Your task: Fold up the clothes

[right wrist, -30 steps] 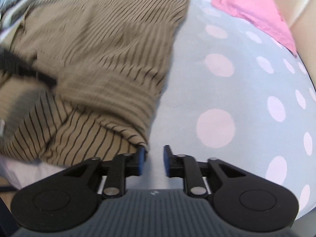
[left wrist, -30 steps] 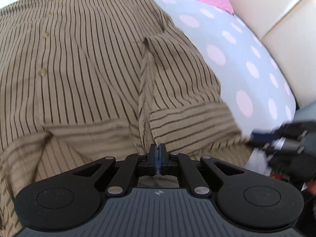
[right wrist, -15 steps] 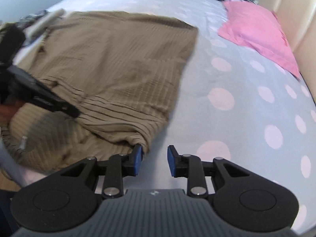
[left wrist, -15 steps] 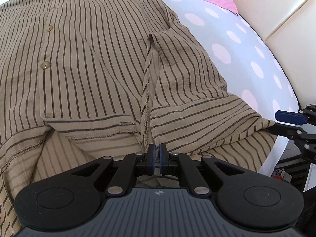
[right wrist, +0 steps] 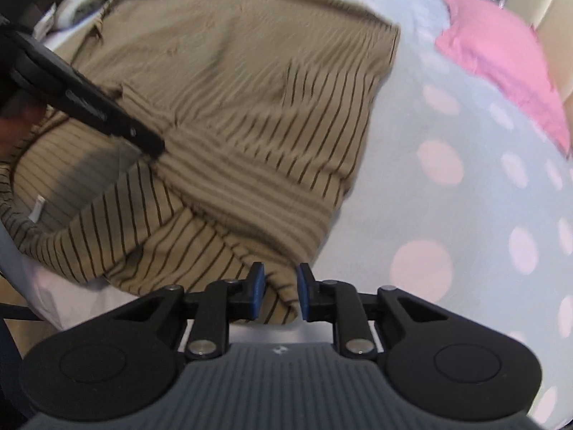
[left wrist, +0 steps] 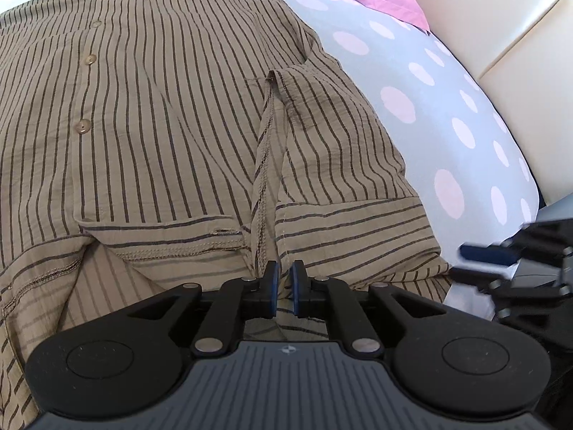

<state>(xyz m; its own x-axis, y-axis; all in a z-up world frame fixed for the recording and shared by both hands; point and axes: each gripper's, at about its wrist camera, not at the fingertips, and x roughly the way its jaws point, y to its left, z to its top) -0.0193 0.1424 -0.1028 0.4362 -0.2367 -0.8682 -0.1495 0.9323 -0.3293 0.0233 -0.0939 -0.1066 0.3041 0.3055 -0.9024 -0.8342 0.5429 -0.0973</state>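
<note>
- One bedsheet (left wrist: pixel 422 82), pale grey-blue with pink dots, is covering the bed and bearing everything else; a cream padded headboard (left wrist: pixel 501 25) is rising behind it.
- One tan shirt (left wrist: pixel 172 107) with thin dark stripes is lying spread on the sheet, button placket facing up, its near hem hanging towards the bed's edge; a short sleeve (left wrist: pixel 340 150) is lying folded along the side seam.
- One pink pillow (right wrist: pixel 501 64) is resting on the sheet at the far side, well apart from the shirt.
- Left gripper (left wrist: pixel 283 288) is sitting at the seam where sleeve meets body, jaws standing a narrow gap apart with striped cloth showing between the blue pads; whether the pads are touching the cloth cannot be told.
- Right gripper (right wrist: pixel 277 292) is sitting at the shirt's near corner, jaws parted wider, a fold of cloth lying between the fingers without being pinched.
</note>
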